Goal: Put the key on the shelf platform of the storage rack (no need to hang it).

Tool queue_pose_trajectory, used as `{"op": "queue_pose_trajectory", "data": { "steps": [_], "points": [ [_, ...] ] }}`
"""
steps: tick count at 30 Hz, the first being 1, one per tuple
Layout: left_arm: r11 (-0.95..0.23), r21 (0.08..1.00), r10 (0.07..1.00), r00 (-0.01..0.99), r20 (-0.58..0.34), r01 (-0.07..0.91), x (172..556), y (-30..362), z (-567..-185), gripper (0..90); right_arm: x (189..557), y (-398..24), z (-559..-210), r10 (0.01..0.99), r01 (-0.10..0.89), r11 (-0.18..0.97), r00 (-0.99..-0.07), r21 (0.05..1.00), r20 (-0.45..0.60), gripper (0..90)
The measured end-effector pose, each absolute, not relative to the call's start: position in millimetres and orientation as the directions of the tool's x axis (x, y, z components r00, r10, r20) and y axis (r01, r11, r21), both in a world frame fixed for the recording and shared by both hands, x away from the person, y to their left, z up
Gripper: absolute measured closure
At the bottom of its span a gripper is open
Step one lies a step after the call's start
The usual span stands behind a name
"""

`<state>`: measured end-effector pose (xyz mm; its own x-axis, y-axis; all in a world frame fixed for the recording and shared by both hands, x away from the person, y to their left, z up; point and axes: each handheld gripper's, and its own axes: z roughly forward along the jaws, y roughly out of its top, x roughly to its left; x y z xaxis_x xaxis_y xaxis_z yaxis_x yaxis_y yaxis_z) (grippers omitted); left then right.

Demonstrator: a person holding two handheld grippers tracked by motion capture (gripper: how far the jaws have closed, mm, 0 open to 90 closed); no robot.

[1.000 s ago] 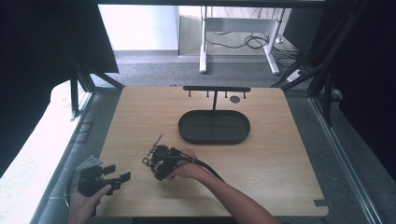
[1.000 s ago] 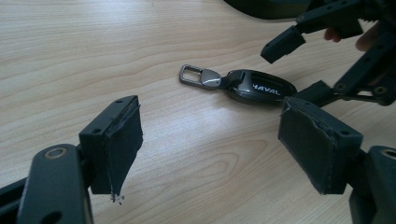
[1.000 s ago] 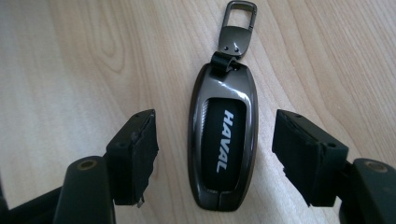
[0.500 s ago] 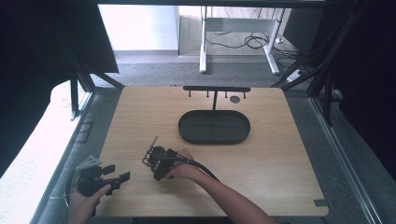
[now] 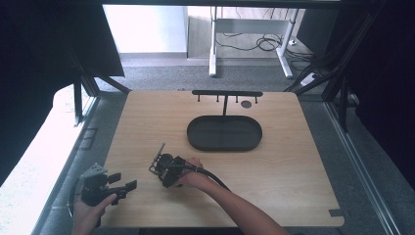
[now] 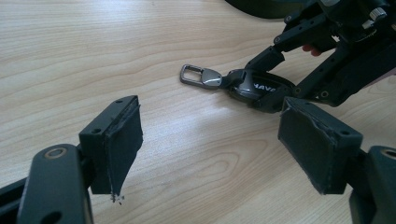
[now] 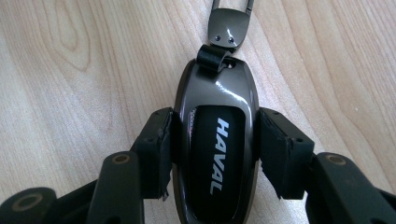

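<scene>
A dark glossy car key fob [image 7: 215, 154] marked HAVAL, with a metal clip [image 7: 229, 25] at its far end, lies on the wooden table. My right gripper [image 7: 216, 128] is shut on it, one pad pressed against each side; its jaws have just been closing around the fob. From above, the right gripper [image 5: 166, 171] sits left of the table's middle with the fob's clip [image 5: 158, 155] sticking out. My left gripper [image 5: 123, 181] rests open at the front left corner. The left gripper [image 6: 210, 116] points at the fob [image 6: 254, 86] with nothing between its pads.
A black oval tray [image 5: 224, 142] sits behind the middle of the table. Behind it stands a black rack with small hooks [image 5: 226, 93], and a small dark disc [image 5: 246, 104] lies nearby. The table's left edge is close to my left gripper.
The right hand has shifted only slightly at the key fob. The left gripper has stayed where it was.
</scene>
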<state>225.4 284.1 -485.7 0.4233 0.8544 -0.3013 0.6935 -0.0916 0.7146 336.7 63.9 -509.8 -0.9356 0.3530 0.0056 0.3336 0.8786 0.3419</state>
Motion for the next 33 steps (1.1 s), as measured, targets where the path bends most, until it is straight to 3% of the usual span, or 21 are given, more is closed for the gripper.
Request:
{"op": "queue_pose_trajectory", "data": {
  "steps": [16, 33],
  "points": [
    [-0.087, 0.715, 0.857, 0.418, -0.3, 0.693, 225, 284, -485, 21.9, 338, 62, -508, 0.348, 0.342, 0.878, -0.936, 0.336, 0.044, 49.0],
    [-0.094, 0.713, 0.859, 0.418, -0.295, 0.695, 226, 283, -487, 22.0, 334, 48, -466, 0.335, 0.316, 0.831, -0.941, 0.457, 0.04, 49.1]
  ]
}}
